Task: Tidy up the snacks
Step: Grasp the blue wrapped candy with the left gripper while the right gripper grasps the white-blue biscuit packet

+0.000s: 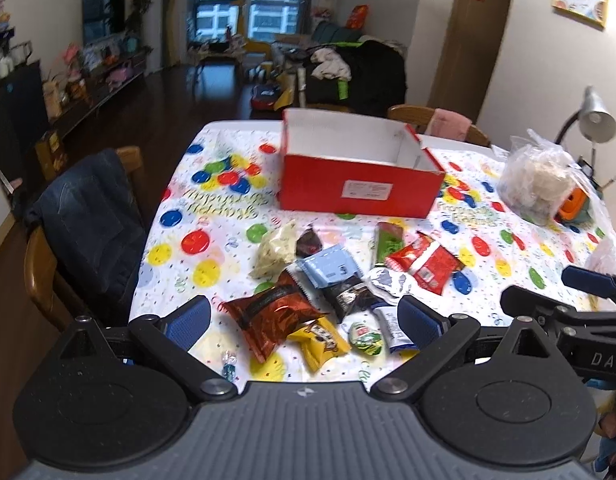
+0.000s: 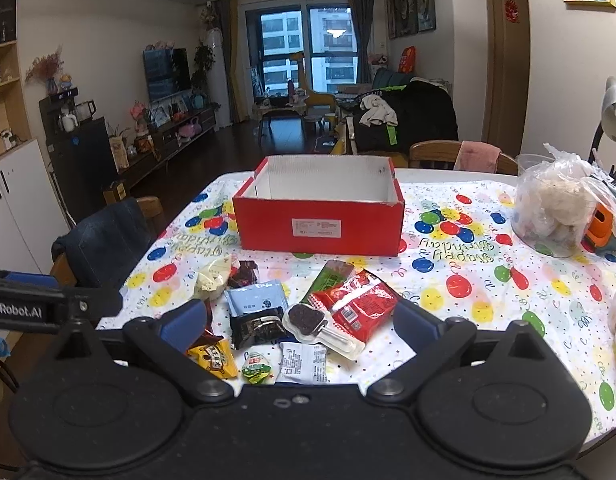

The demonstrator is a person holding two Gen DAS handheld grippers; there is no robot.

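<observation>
While both grippers hung open and empty, the snacks (image 1: 327, 288) lay ahead
red box (image 2: 319, 222) beyond them; left gripper (image 1: 304, 320) seemed nearer the pile than right gripper (image 2: 302, 320)

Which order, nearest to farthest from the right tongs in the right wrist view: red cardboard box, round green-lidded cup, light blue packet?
1. Round green-lidded cup, just ahead of the right tongs, slightly left.
2. Light blue packet, mid-pile, left.
3. Red cardboard box, beyond the pile.
</observation>
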